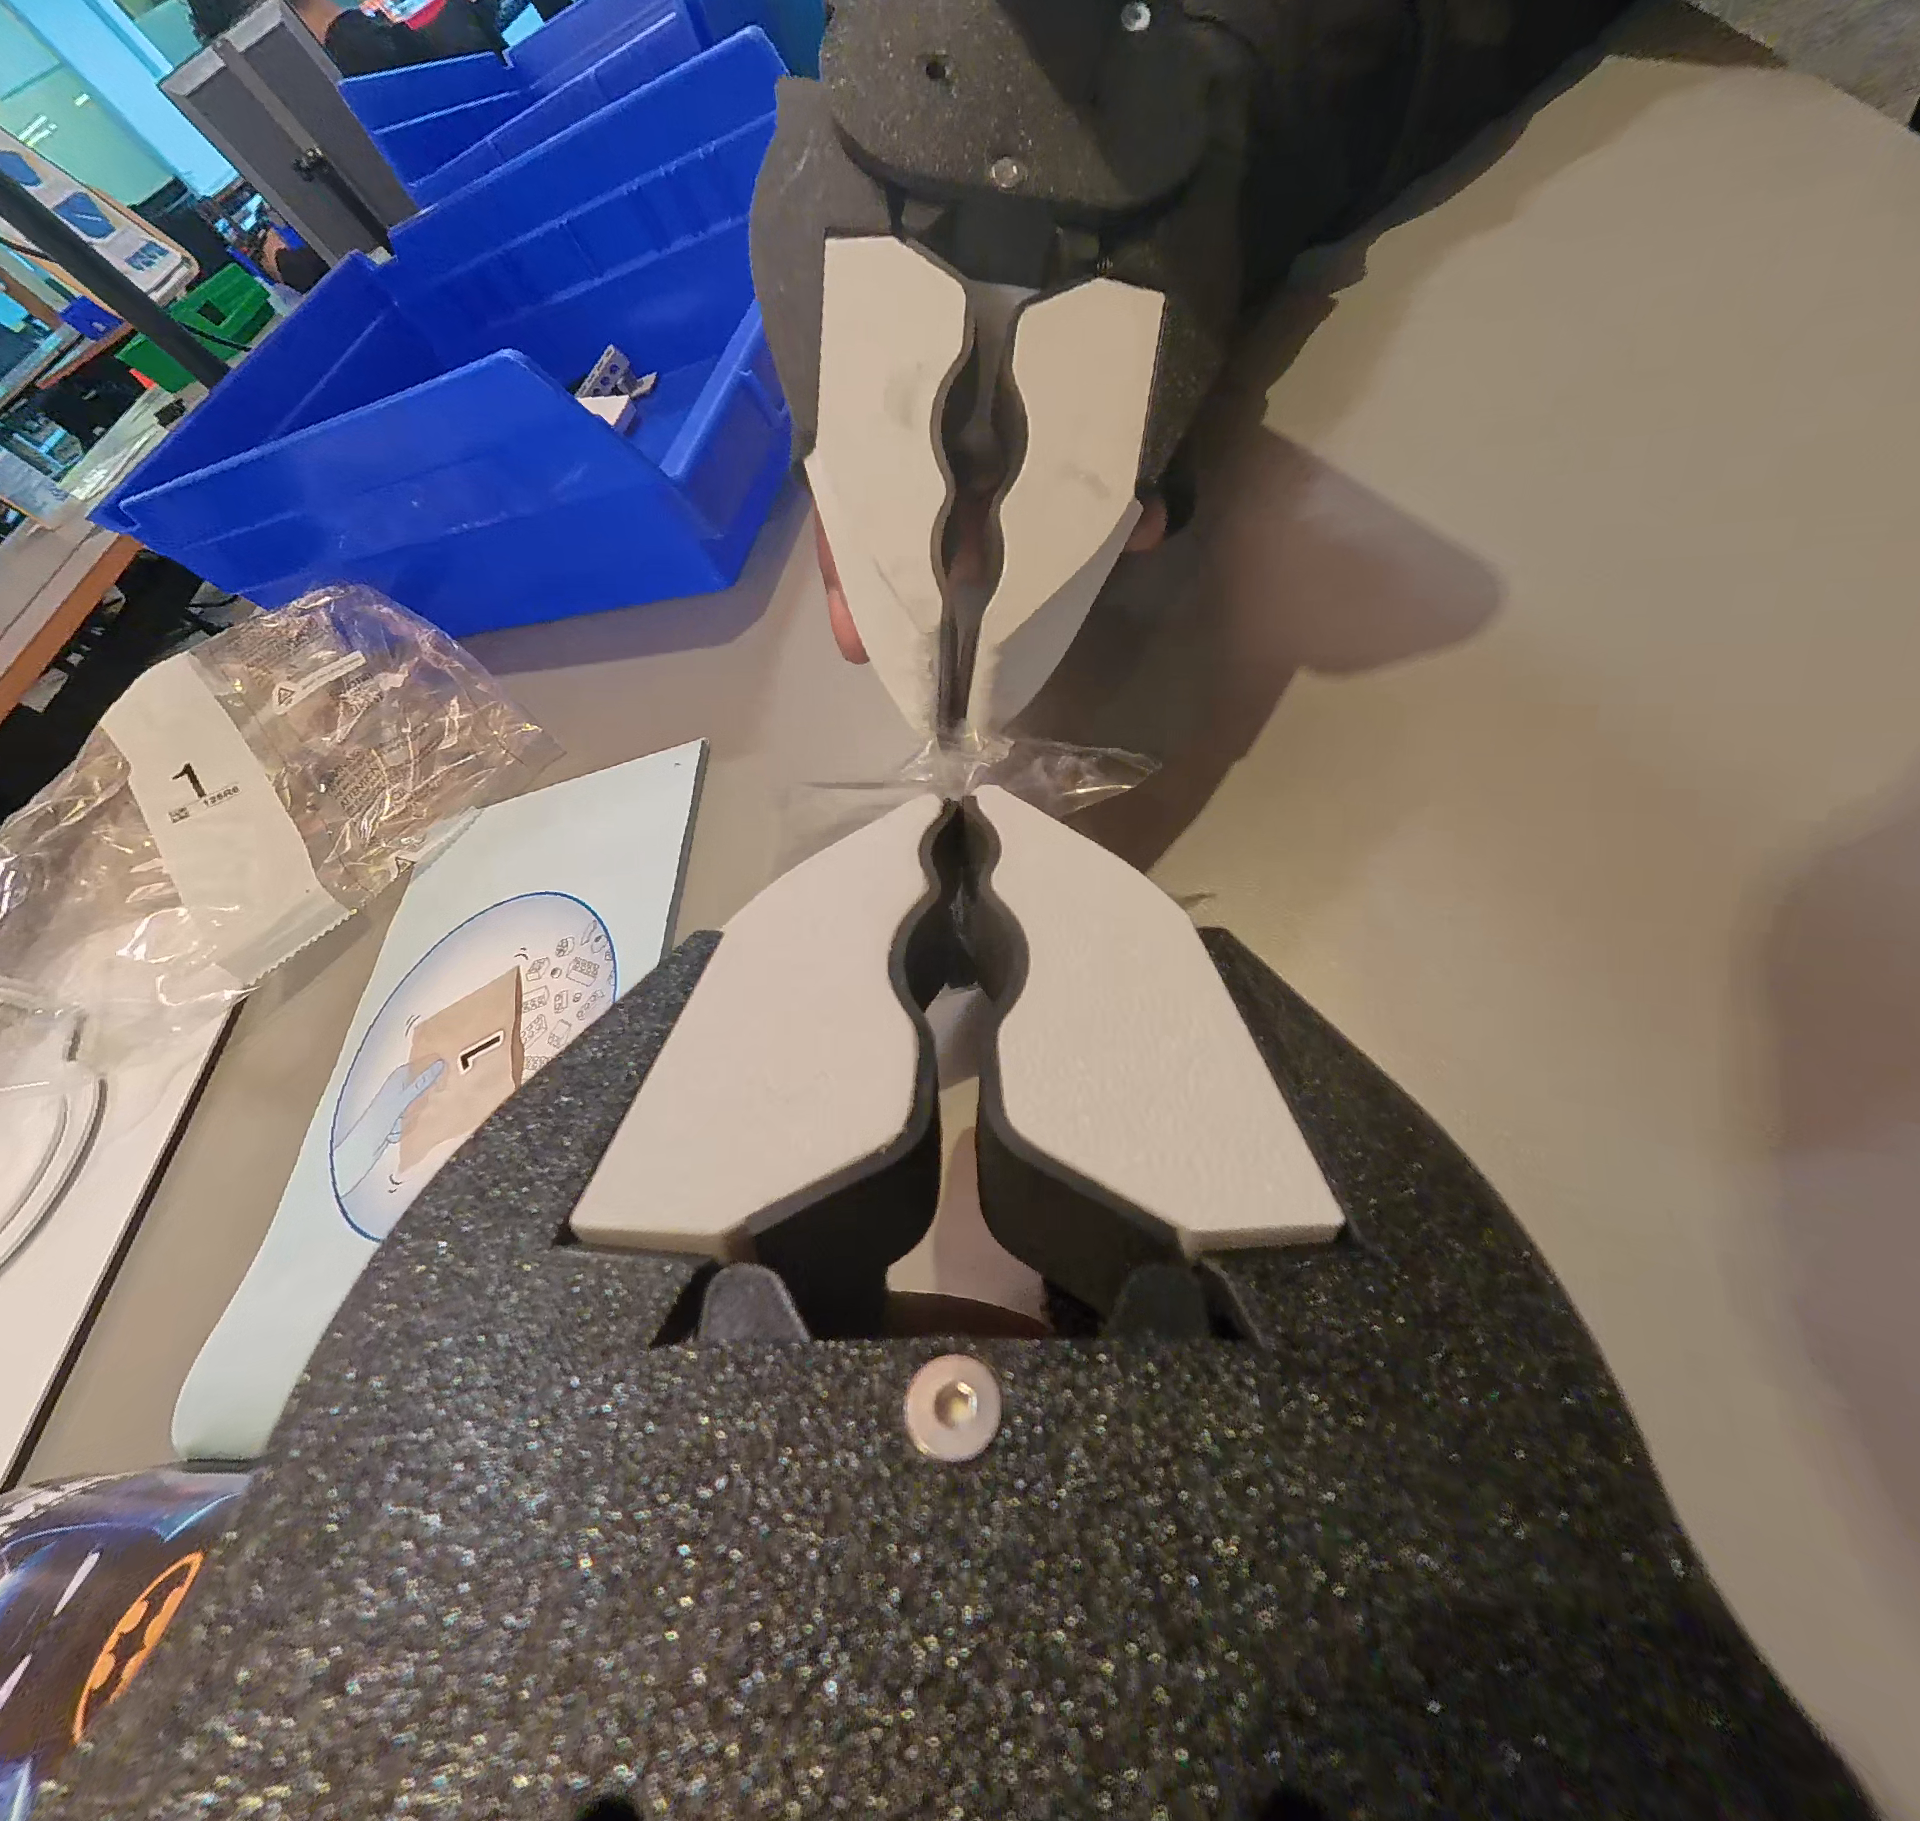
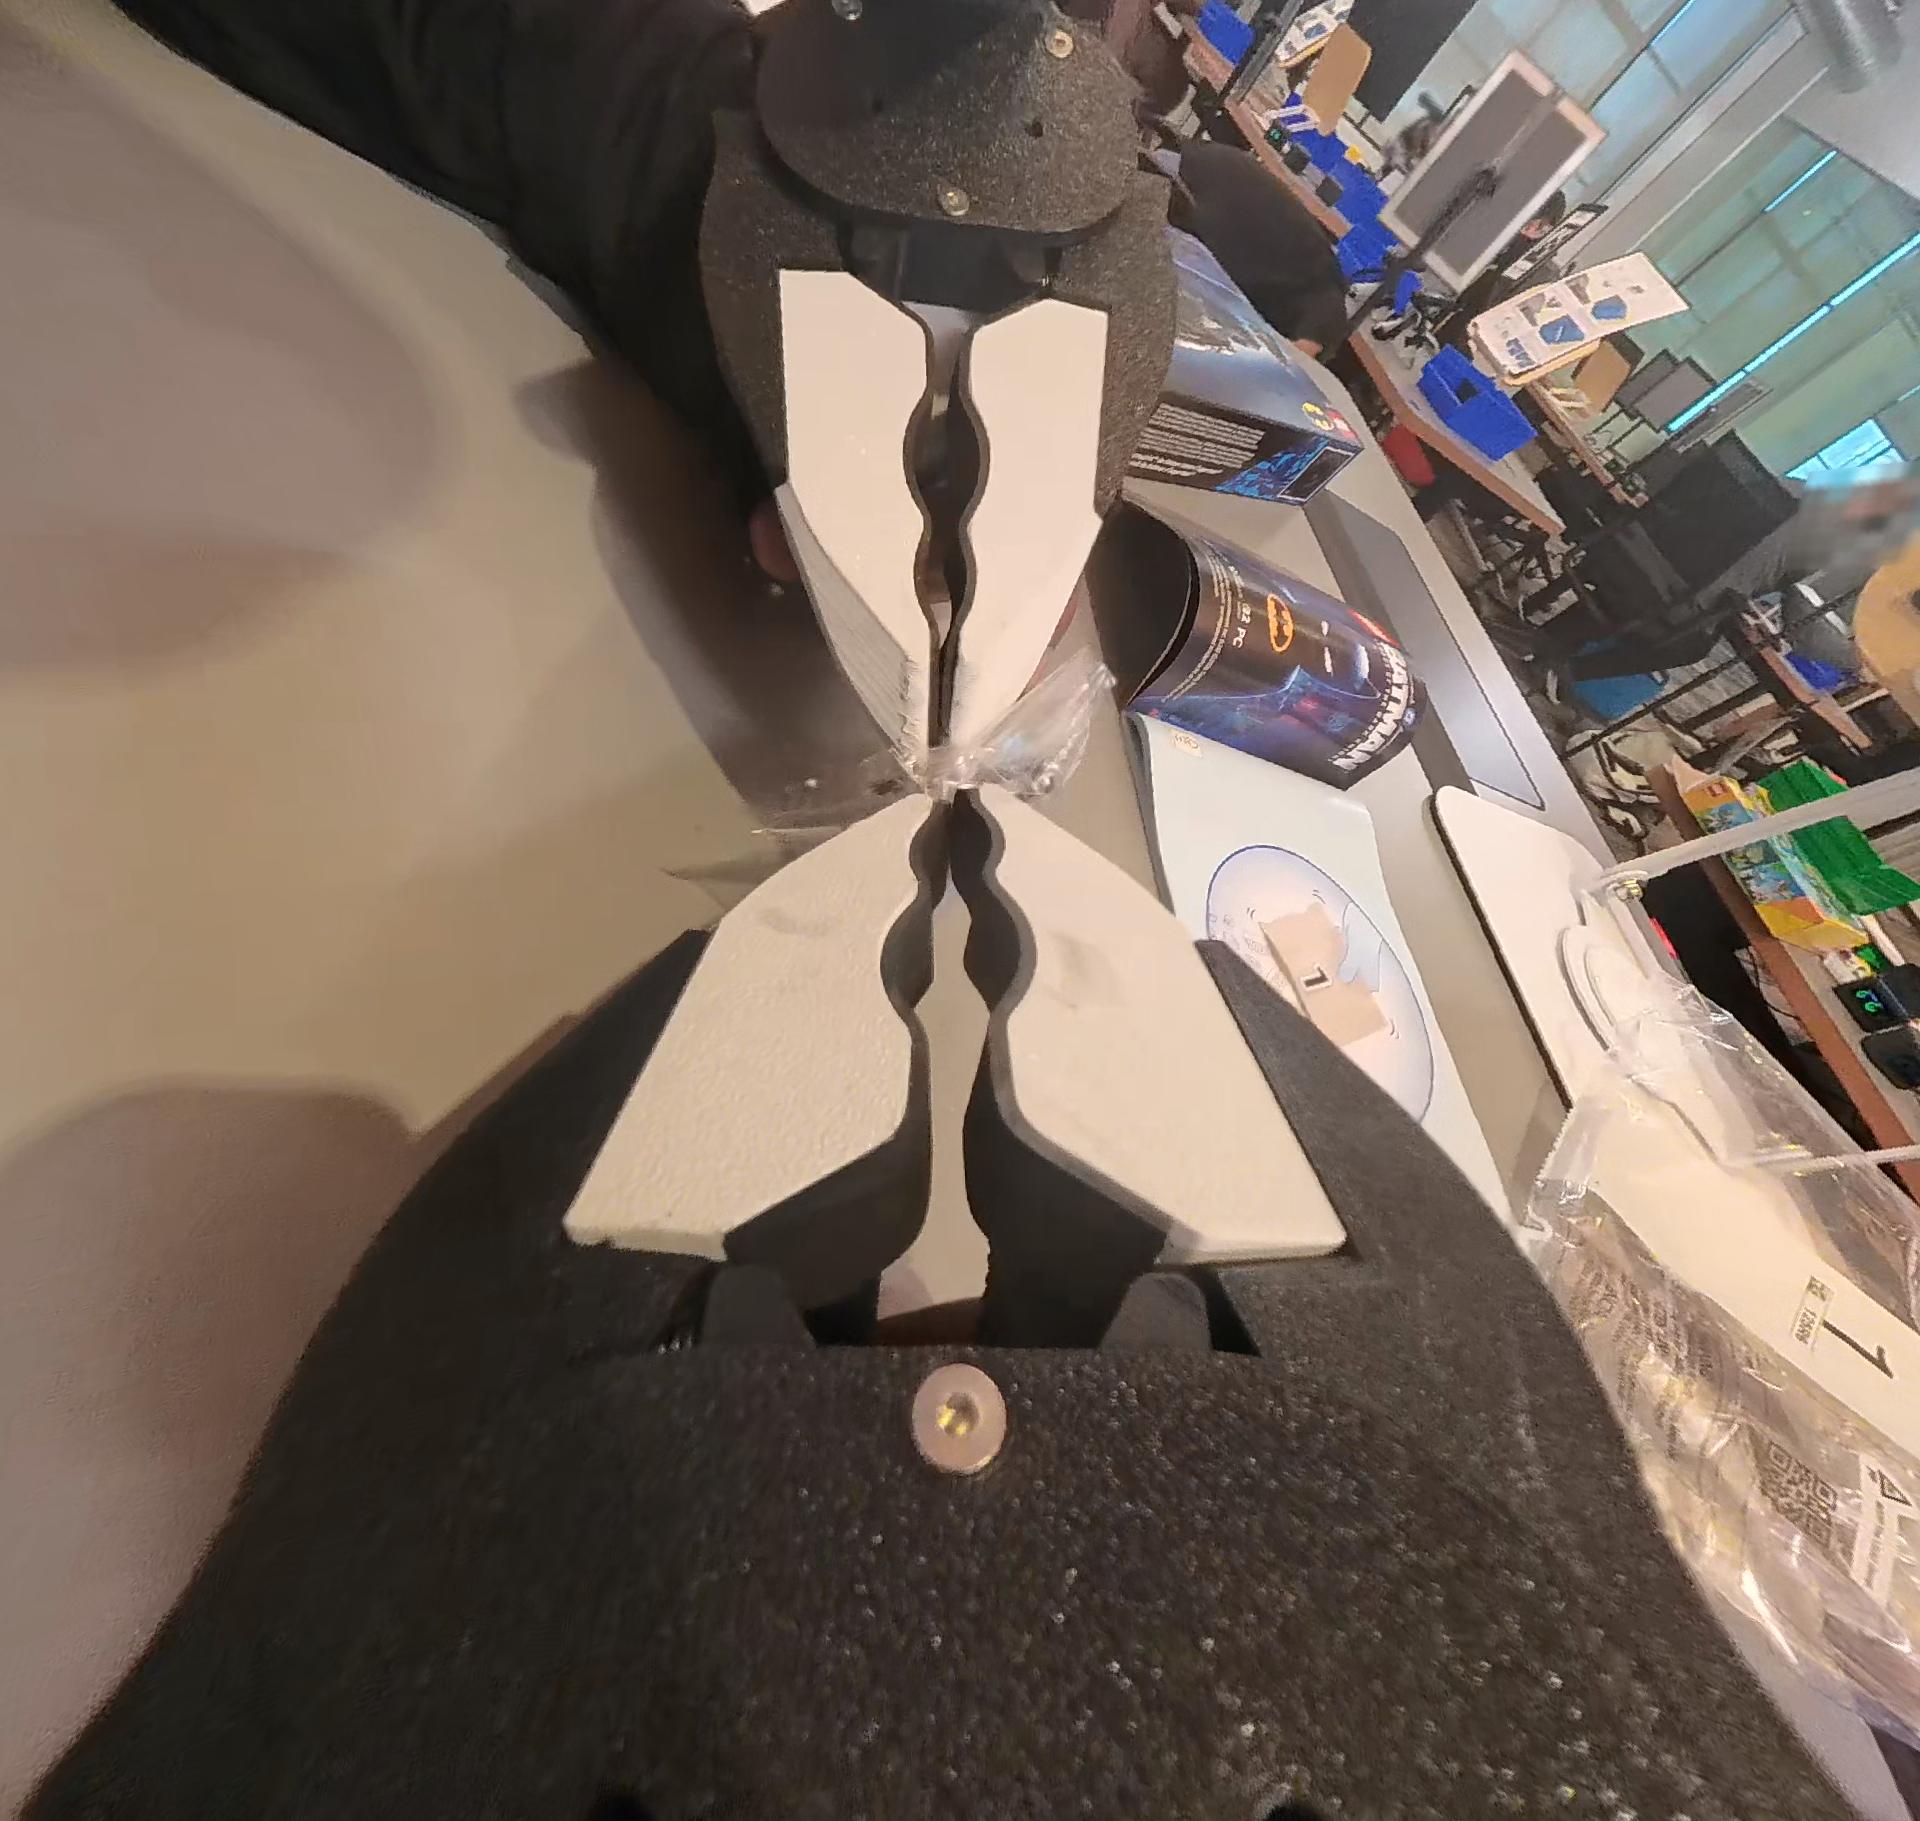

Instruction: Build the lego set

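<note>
A small clear plastic bag point(image 1: 1049, 769) hangs crumpled above the beige table point(image 1: 1507, 836), between my two grippers, which meet tip to tip. My left gripper point(image 1: 961, 805) is shut on the bag's near side. My right gripper point(image 1: 961, 722) points at it from the far side and is shut on the same bag. In the right wrist view the right gripper point(image 2: 940, 803) pinches the bag point(image 2: 1023, 732), and the left gripper point(image 2: 935, 732) grips it from the far side. What is inside the bag cannot be made out.
Blue bins point(image 1: 468, 483) stand at the back left. A larger clear bag with a numbered label point(image 1: 260, 774), the instruction booklet point(image 1: 499, 940) and a white board point(image 1: 62, 1252) lie to the left. The dark set box point(image 2: 1299, 670) lies open beside the booklet point(image 2: 1278, 867). Only a small space, under 4 cm, lies between the two pairs of fingers.
</note>
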The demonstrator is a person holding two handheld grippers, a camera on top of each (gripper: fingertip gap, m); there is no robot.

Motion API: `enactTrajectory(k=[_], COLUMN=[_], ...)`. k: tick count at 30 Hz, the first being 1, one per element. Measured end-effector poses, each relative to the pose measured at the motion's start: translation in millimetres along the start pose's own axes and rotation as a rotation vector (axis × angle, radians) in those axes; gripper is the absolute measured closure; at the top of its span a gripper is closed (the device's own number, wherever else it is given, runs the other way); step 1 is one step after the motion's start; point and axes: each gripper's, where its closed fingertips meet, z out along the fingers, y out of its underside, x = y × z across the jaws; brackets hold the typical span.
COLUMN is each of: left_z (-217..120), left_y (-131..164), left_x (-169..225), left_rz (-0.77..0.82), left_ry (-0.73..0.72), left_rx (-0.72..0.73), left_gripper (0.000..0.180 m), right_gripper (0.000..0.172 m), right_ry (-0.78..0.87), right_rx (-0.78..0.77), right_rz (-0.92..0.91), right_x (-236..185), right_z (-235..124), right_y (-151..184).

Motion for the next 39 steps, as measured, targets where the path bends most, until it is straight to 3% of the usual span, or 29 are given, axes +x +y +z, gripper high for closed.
enactTrajectory(k=[25, 39], left_z=[2.1, -2.9], left_y=[4.2, 6.3], left_x=[12.0, 7.9], left_rz=[0.077, 0.057], left_ry=[0.05, 0.066], left_rx=[-0.027, -0.016], left_gripper=[0.18, 0.18], right_gripper=[0.171, 0.172], right_ry=[-0.177, -0.182], right_rx=[-0.015, -0.02], right_rz=[0.046, 0.085], right_x=[-14.3, -5.4], right_z=[-5.1, -9.8], right_y=[5.2, 12.2])
